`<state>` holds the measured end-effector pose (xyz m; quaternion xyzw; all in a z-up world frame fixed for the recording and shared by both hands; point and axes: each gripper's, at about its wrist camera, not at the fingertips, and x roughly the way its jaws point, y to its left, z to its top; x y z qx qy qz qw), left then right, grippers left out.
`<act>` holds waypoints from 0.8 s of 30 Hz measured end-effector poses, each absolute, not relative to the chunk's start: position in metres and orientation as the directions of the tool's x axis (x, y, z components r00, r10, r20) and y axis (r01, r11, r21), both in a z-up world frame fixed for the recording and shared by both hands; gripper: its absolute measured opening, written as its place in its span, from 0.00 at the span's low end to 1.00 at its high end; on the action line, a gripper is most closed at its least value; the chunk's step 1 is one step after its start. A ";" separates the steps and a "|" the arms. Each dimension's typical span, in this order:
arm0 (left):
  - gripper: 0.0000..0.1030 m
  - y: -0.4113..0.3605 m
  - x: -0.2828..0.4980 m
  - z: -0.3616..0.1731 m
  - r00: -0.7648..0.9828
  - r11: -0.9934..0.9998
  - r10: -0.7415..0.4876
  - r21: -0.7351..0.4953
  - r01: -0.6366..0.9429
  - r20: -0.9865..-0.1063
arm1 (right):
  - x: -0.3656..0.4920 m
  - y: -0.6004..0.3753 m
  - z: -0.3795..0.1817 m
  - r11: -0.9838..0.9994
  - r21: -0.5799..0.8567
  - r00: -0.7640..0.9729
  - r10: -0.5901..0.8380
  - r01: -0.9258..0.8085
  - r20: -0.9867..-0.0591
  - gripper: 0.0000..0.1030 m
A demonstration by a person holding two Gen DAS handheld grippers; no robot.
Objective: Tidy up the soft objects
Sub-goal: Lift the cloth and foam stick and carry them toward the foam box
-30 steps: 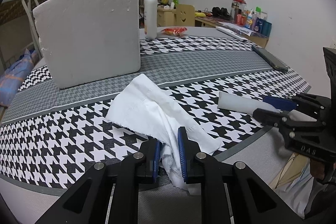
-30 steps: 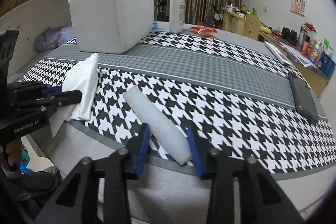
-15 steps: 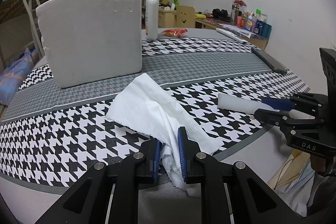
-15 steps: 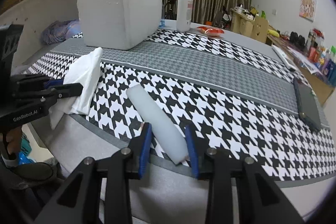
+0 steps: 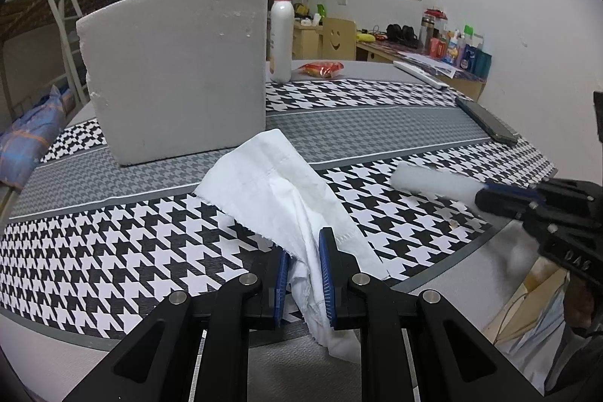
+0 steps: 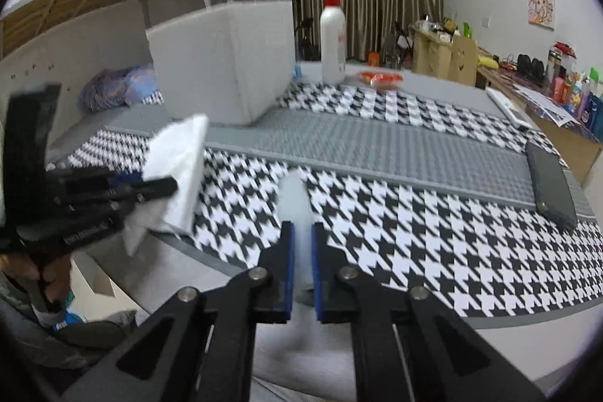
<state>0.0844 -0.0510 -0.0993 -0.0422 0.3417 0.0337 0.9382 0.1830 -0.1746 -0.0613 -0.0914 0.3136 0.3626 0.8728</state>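
A crumpled white cloth [image 5: 271, 176] lies on the houndstooth table cover [image 5: 113, 251], its near end hanging over the table's front edge. My left gripper [image 5: 304, 247] is shut on that near end. A white foam roll [image 6: 296, 198] lies to the right of the cloth [image 6: 181, 157]. My right gripper [image 6: 300, 232] is closing its jaws on the roll's near end, and the blue pads squeeze it narrow. In the left wrist view the roll [image 5: 433, 181] sticks out leftward from the right gripper [image 5: 501, 194]. The left gripper [image 6: 150, 187] shows at the left of the right wrist view.
A large white foam box [image 5: 177, 70] stands behind the cloth. A pump bottle [image 6: 332, 32] and a red snack pack [image 6: 380, 78] sit at the back. A dark phone [image 6: 550, 183] lies at the right, near the table edge. A person's hand [image 6: 34, 270] holds the left gripper.
The right jaws have closed on the foam roll and pinch its near end. The left gripper keeps its hold on the cloth and has barely moved.
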 end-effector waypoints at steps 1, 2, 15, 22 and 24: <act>0.17 -0.051 0.083 -0.098 0.766 0.994 0.035 -0.056 -0.093 -0.642 | 0.183 -0.174 -0.059 0.724 0.069 0.546 0.576 -0.687 -0.608 0.11; 0.17 -0.050 0.083 -0.097 0.769 0.994 0.035 -0.055 -0.091 -0.639 | 0.184 -0.174 -0.058 0.727 0.077 0.549 0.579 -0.683 -0.603 0.11; 0.17 -0.046 0.072 -0.082 0.801 0.995 0.032 -0.055 -0.081 -0.598 | 0.185 -0.169 -0.052 0.733 0.107 0.556 0.594 -0.671 -0.582 0.11; 0.17 -0.042 0.072 -0.075 0.808 0.995 0.035 -0.055 -0.083 -0.588 | 0.182 -0.167 -0.047 0.728 0.107 0.561 0.604 -0.677 -0.566 0.11; 0.17 -0.041 0.072 -0.072 0.811 0.995 0.035 -0.054 -0.082 -0.584 | 0.183 -0.166 -0.045 0.728 0.112 0.559 0.607 -0.677 -0.564 0.11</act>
